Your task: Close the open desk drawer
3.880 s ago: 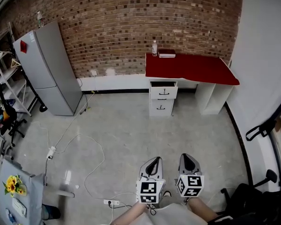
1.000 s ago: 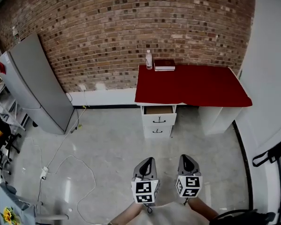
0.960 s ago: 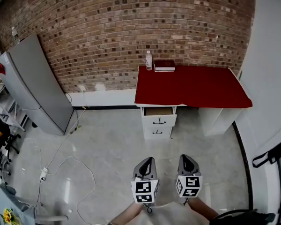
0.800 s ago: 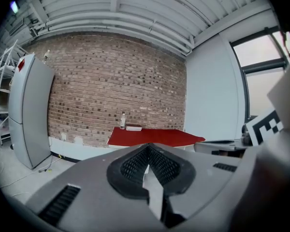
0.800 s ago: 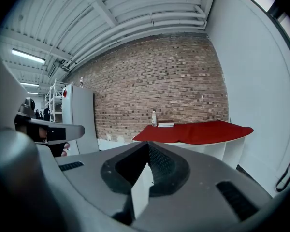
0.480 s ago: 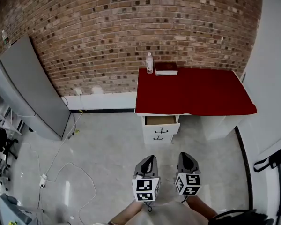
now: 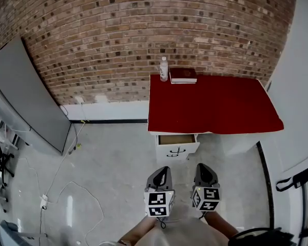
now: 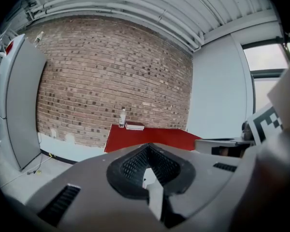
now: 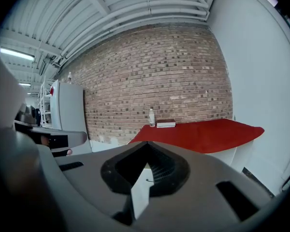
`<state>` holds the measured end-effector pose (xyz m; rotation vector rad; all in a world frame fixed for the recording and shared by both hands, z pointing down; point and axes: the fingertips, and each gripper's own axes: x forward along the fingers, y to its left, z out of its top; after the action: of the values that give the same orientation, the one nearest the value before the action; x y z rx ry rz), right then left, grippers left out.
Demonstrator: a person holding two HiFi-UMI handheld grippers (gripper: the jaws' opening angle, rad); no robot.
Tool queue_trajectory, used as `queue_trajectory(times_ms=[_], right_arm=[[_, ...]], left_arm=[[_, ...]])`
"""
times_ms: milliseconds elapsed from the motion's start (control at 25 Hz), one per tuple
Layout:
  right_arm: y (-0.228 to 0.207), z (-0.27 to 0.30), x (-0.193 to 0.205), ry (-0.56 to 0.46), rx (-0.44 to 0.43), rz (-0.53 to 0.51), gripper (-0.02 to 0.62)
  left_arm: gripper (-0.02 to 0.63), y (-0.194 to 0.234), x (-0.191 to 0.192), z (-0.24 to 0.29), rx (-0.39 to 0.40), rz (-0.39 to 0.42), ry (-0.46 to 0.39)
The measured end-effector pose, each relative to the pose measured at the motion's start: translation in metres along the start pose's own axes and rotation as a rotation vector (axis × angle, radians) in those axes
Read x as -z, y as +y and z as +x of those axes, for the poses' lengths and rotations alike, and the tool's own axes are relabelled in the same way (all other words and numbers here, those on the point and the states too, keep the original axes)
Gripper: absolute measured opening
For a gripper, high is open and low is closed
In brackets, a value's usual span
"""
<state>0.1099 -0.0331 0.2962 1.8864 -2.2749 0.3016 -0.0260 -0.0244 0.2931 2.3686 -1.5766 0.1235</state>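
**Grippers.** The left gripper [image 7: 162, 172] and the right gripper [image 7: 205, 167] are held side by side, close together, and both are pointed at the desk [image 7: 210, 104]. In each gripper view the two jaws are seen brought together at the tips. Nothing is clamped between them, and only a narrow seam is left below the diamond-shaped opening.

**Drawer.** The drawer [image 7: 177, 140] is located straight ahead of the grippers, a little to the right of the left gripper's line and to the left of the right gripper's line. It is pulled out from under the front edge of the red desk top, so its brown inside is exposed from above. A dark handle is fitted to its white front. The drawer is not touched by either gripper – a strip of bare floor [image 7: 118, 158] is seen between the tips and the drawer front.

**Surroundings.**
- A bottle [image 7: 164, 68] and a book [image 7: 183, 75] are placed just beside each other at the far edge of the desk, against the brick wall [image 7: 143, 29] – beyond the drawer.
- A grey refrigerator [image 7: 25, 96] is set far to the left of the left gripper.
- A cable [image 7: 51, 188] is laid on the floor on that same side.
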Motion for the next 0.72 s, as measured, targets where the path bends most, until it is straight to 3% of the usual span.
queue_trajectory(times_ms=[480, 720], right_arm=[[-0.009, 0.061, -0.018, -0.004, 0.050, 0.001, -0.002], [-0.029, 0.074, -0.005, 0.040, 0.046, -0.006, -0.002]], left_arm=[[0.009, 0.031, -0.026, 0.069, 0.043, 0.013, -0.009], [0.009, 0.027, -0.015, 0.094, 0.033, -0.011, 0.015]])
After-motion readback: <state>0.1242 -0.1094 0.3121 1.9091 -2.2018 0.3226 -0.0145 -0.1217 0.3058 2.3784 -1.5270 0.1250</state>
